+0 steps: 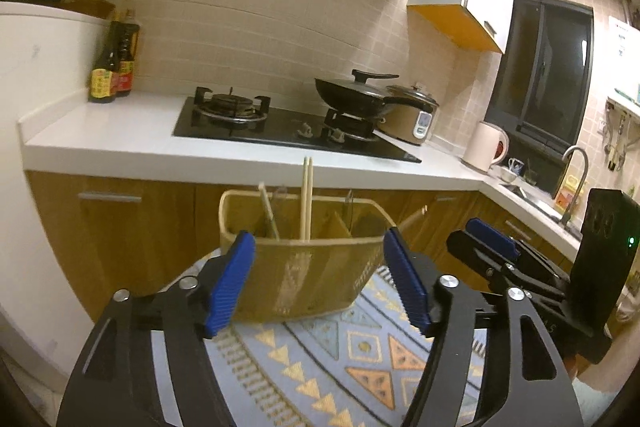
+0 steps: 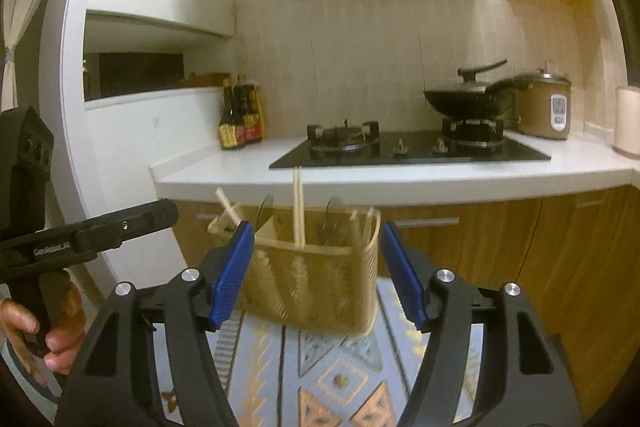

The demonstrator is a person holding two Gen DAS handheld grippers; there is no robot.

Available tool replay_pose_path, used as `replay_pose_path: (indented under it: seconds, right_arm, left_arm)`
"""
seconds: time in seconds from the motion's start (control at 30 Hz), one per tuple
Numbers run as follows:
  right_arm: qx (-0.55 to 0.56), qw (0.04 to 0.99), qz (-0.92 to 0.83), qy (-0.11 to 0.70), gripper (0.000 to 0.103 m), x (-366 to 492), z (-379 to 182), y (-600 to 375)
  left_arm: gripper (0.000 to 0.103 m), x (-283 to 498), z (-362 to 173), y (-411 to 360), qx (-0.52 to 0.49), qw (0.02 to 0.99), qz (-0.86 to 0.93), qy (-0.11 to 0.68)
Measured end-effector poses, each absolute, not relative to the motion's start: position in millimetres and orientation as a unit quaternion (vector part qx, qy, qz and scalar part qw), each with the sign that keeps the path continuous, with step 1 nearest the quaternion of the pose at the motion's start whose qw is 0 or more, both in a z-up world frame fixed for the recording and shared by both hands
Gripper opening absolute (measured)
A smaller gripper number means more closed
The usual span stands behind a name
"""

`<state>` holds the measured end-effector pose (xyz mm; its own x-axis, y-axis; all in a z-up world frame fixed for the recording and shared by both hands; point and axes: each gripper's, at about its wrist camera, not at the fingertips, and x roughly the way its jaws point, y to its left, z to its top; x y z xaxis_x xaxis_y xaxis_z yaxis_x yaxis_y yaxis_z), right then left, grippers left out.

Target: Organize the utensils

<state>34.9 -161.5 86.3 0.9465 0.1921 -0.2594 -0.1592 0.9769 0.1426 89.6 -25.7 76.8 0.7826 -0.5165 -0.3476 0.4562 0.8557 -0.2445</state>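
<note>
Reading "GeoRobot.AI", the left tool [image 2: 160, 215] gapes empty, like the right tool [image 2: 318, 275].

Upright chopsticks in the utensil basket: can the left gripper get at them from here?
Probably yes. The left gripper is open and empty, the upright chopsticks stick up well above the utensil basket rim, and nothing stands between them.

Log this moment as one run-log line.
left gripper: open, empty | right gripper: open, empty | utensil basket: on patterned cloth, chopsticks upright inside
</note>
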Motion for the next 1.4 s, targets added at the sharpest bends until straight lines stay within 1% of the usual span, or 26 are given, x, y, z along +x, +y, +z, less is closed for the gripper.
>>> replay_pose_path:
  seconds: [0.1,0.17,0.23,0.3,0.43,0.57,0.7,0.8,0.9,1.13,1.3,1.4]
  right_arm:
    - [0.075,0.981,0.092,0.155,0.062,31,73,-157]
    - [0.079,0.979,0.087,0.164,0.062,30,64,-153]
    - [0.078,0.979,0.077,0.171,0.066,30,54,-150]
    - [0.072,0.981,0.061,0.170,0.070,30,47,-147]
    - [0.068,0.984,0.024,0.163,0.071,30,29,-148]
    - [0.076,0.985,0.014,0.152,0.071,30,20,-154]
    - [0.050,0.990,-0.009,0.135,0.071,27,16,-155]
    - [0.048,0.989,-0.011,0.137,0.071,29,13,-157]
    - [0.050,0.989,-0.009,0.142,0.071,31,12,-158]
    - [0.058,0.987,-0.001,0.149,0.071,31,13,-160]
    - [0.050,0.988,0.004,0.149,0.071,32,12,-155]
    - [0.040,0.987,0.010,0.155,0.072,35,10,-151]
  left_arm:
    - [0.078,74,64,-27,-0.057,0.952,-0.231,0.193]
    - [0.081,64,53,-28,-0.041,0.961,-0.205,0.183]
    - [0.085,58,44,-28,-0.029,0.967,-0.183,0.176]
    - [0.086,53,31,-29,-0.016,0.975,-0.147,0.164]
    - [0.086,52,14,-25,-0.011,0.983,-0.104,0.150]
    - [0.086,50,4,-16,-0.039,0.989,-0.068,0.123]
    - [0.086,49,1,-13,-0.037,0.993,-0.048,0.100]
    - [0.086,53,-3,-12,-0.033,0.993,-0.039,0.107]
    - [0.090,58,-5,-11,-0.031,0.993,-0.023,0.115]
    - [0.090,63,-7,-1,-0.044,0.991,-0.010,0.126]
    - [0.090,62,-10,-8,-0.026,0.991,-0.016,0.127]
    - [0.093,63,-11,-10,-0.020,0.991,-0.021,0.129]
